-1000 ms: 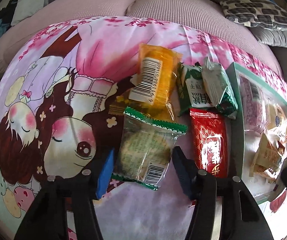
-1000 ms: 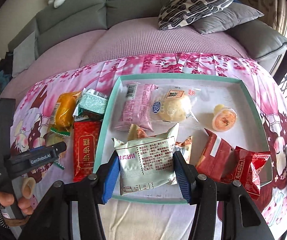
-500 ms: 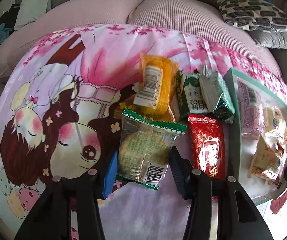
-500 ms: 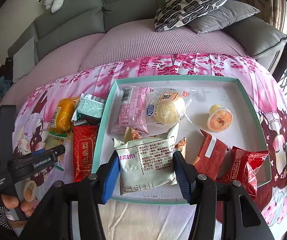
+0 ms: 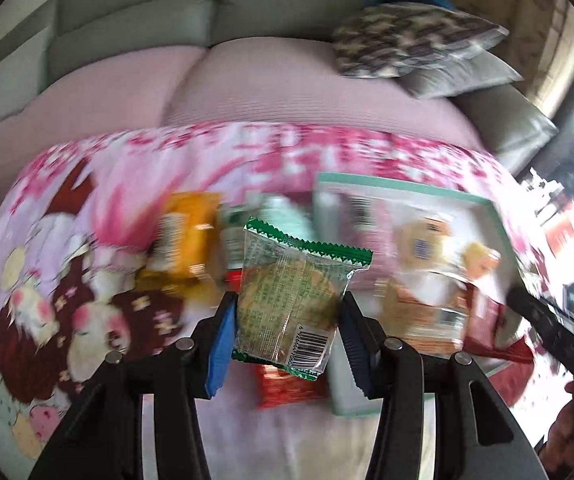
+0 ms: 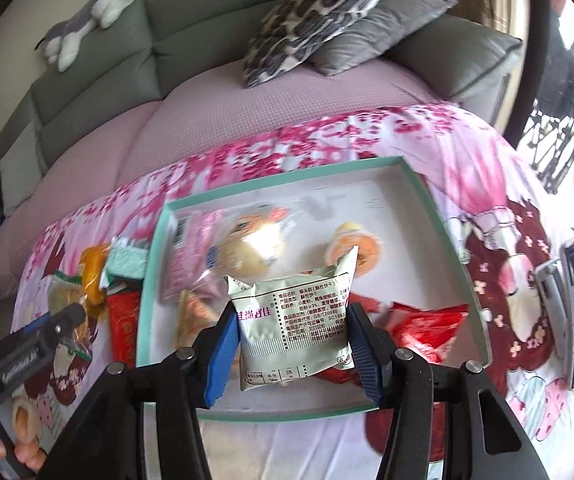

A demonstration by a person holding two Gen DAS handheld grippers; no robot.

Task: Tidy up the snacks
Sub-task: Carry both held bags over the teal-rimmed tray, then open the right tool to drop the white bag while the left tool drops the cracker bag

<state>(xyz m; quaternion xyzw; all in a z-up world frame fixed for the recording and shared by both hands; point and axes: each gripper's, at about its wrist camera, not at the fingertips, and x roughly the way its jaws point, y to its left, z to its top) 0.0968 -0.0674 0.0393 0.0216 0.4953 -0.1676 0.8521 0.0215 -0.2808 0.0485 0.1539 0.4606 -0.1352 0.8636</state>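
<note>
The left claw (image 5: 285,334), earlier open around it, is now gripping and lifting the green-edged cracker packet (image 5: 293,300); the right claw (image 6: 293,350) is still clamping the white packet (image 6: 295,326), raised over the tray (image 6: 439,216).

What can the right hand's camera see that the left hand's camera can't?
Only the right wrist view shows the right gripper clamped on a white snack packet, plus a grey plush cat on the sofa back.

Only the left wrist view shows the left gripper squeezing a clear green-edged cookie packet.

Both show the teal tray, the orange packet, the pink cartoon cloth and the patterned pillow.
</note>
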